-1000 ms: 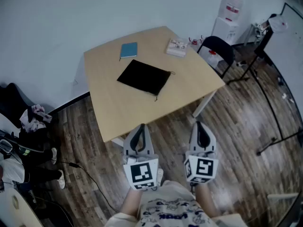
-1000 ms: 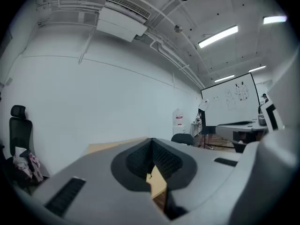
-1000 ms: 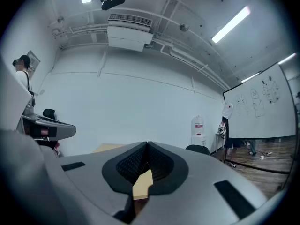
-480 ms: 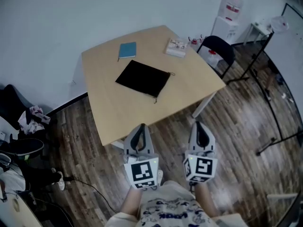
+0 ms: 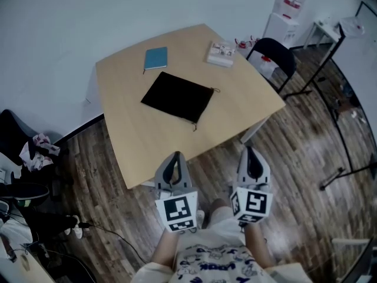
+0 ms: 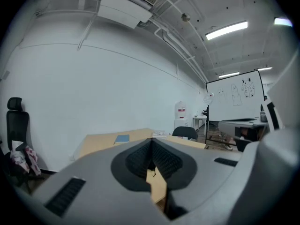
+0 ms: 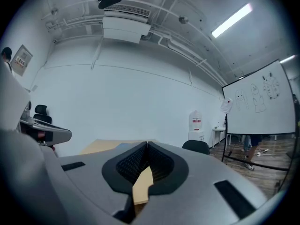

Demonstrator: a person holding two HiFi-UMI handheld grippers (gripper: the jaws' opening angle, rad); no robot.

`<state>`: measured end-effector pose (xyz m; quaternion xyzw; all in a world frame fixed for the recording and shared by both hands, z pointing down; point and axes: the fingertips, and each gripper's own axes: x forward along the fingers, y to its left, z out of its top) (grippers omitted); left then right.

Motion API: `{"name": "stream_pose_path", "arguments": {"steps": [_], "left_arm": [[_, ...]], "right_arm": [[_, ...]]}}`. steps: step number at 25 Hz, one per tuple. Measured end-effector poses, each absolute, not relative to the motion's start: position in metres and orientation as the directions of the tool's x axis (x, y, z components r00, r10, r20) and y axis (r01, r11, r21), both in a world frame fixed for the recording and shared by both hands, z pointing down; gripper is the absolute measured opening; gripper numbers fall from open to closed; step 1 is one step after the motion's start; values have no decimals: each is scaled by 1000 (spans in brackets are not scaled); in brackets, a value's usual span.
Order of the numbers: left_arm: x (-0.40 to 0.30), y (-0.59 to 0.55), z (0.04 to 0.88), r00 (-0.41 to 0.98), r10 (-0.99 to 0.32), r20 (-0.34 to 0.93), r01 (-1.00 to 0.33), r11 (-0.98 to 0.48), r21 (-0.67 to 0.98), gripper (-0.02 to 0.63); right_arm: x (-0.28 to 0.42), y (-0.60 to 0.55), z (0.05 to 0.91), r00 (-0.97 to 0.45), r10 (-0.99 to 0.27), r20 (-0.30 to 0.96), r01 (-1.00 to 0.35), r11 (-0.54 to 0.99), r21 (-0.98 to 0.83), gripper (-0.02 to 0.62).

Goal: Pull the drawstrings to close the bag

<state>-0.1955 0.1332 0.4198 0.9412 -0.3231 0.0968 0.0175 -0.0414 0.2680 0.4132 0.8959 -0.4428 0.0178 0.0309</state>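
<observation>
The bag (image 5: 177, 96) lies flat near the middle of the surface (image 5: 141, 146). From the bag, a notebook (image 5: 156, 58) lies at 11 o'clock and a booklet (image 5: 221, 53) at 1 o'clock, both by the far edge. Off the surface, a chair (image 5: 275, 56) stands at 2 o'clock, with a water dispenser (image 5: 290, 10) behind it. The left tool (image 5: 174, 157) is at 6 o'clock by the near edge. The right tool (image 5: 250, 151) is at 4 o'clock, beside the left one, and both are well apart from the bag.

Drawstrings (image 5: 213, 90) off the bag (image 5: 177, 96) too thin to trace; print on box (image 5: 221, 53) at far edge of table (image 5: 153, 140) unreadable.
</observation>
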Motion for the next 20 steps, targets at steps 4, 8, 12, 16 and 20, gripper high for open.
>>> {"name": "stream_pose_path", "arguments": {"steps": [4,8,12,16,20], "left_arm": [[-181,114,426,767,-606,211,-616,-788,-21,0],[-156,99,431,762,-610,217,-620,-784,-25,0],[-127,80,442,732,-637,243,-651,-758,-28,0],[-91,56,454,686,-673,278,-694,-719,-29,0],[-57,29,463,622,-717,315,-747,-664,-36,0]], "right_arm": [[-22,249,418,603,-793,85,-798,-602,39,0],[8,235,425,605,-790,100,-796,-605,34,0],[47,209,431,572,-813,104,-819,-573,29,0],[96,171,439,507,-853,124,-861,-508,32,0],[144,126,448,417,-893,170,-908,-419,29,0]]}}
